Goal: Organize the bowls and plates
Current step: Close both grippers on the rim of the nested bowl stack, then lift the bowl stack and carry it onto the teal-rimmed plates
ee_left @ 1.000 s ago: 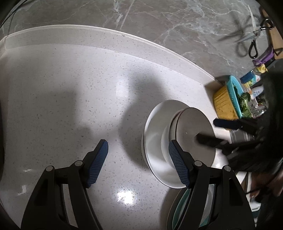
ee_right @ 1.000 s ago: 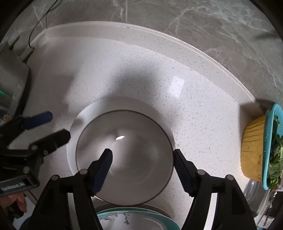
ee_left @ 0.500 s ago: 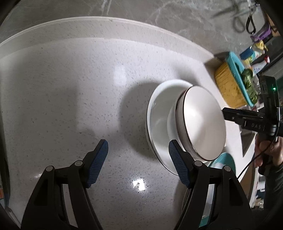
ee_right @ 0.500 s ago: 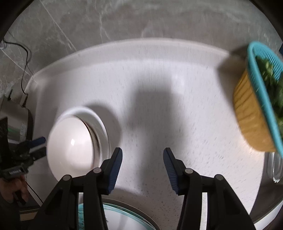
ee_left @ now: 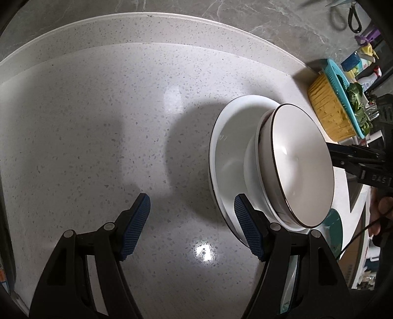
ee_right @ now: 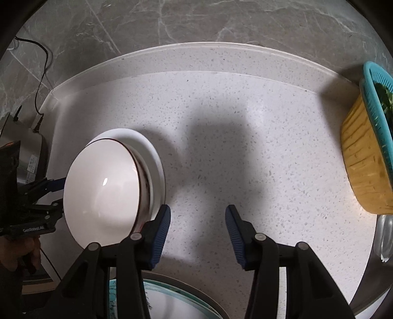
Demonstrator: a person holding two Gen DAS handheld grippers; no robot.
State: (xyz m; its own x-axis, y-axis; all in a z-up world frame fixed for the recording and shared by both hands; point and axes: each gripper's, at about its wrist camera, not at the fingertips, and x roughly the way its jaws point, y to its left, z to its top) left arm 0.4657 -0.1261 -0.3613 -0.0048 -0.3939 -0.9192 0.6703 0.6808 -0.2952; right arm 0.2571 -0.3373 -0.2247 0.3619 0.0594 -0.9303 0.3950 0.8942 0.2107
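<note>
Speckled white countertop under grey marble wall, carrying 1 stacked bowl; left gripper spread, right gripper just narrowing, both gripping nothing.

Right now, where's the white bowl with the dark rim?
The bowl sits stacked on the white plate on the speckled counter. It lies right of centre in the left wrist view, left of the yellow and teal basket.

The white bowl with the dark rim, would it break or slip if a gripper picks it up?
The white bowl looks glazed and shiny, so probably slippery and breakable. It sits on a white plate, so lifting it by one edge might tip it or scrape the plate. It looks stiff and rather heavy.
</note>
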